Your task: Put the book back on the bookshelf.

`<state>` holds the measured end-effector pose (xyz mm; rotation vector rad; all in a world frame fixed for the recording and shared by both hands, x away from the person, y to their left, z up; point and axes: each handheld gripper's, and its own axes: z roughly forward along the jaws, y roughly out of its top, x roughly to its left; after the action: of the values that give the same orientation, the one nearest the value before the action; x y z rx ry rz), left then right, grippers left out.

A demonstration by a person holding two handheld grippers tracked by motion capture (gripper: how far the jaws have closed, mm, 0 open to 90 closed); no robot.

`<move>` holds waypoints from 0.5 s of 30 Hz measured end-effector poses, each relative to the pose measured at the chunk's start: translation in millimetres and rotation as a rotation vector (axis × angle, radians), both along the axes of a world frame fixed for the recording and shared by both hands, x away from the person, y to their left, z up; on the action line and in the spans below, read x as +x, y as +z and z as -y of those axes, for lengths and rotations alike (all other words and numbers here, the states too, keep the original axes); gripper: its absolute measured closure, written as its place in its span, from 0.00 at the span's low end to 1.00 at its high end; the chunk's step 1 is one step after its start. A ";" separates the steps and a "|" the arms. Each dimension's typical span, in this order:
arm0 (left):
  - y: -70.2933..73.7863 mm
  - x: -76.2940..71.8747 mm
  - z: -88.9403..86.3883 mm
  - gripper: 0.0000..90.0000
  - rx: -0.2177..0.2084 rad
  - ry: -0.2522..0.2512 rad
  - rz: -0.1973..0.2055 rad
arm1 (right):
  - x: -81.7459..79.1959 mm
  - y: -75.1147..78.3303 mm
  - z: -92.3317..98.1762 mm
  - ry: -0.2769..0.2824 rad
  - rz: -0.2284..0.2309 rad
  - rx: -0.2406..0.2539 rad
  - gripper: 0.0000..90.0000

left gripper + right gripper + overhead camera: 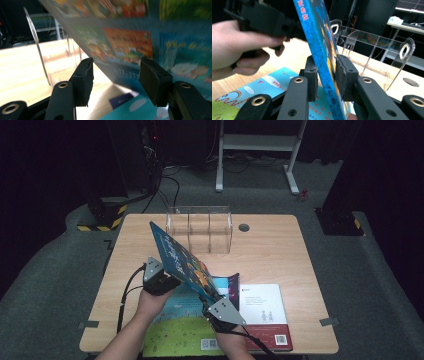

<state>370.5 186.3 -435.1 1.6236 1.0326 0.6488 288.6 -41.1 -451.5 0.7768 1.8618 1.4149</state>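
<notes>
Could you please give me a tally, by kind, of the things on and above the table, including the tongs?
Books: 4 (lifted blue book, large picture book lying flat, white-covered book, small dark book propped up)
Clear acrylic racks: 1
Tongs: 2 (left tongs, right tongs)
Total: 7

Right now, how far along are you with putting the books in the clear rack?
Nothing is done yet: the clear rack holds no books. In hand: the right gripper clamps the blue book, lifted and tilted; the left gripper steadies it. Left: the flat picture book and white book.
</notes>
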 end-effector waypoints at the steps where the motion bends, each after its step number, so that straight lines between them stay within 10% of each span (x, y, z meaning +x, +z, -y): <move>1: 2.8 0.5 -0.9 0.50 -0.004 -0.004 0.006 | -0.1 0.4 0.2 0.000 -0.005 0.004 0.80; 15: 20.4 -2.7 3.3 0.51 -0.036 -0.049 0.037 | -2.2 -5.0 -9.2 0.052 -0.057 0.056 0.79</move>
<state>367.8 183.0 -414.7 1.5950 0.9699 0.6218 286.4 -31.9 -456.5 0.8090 1.9049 1.4976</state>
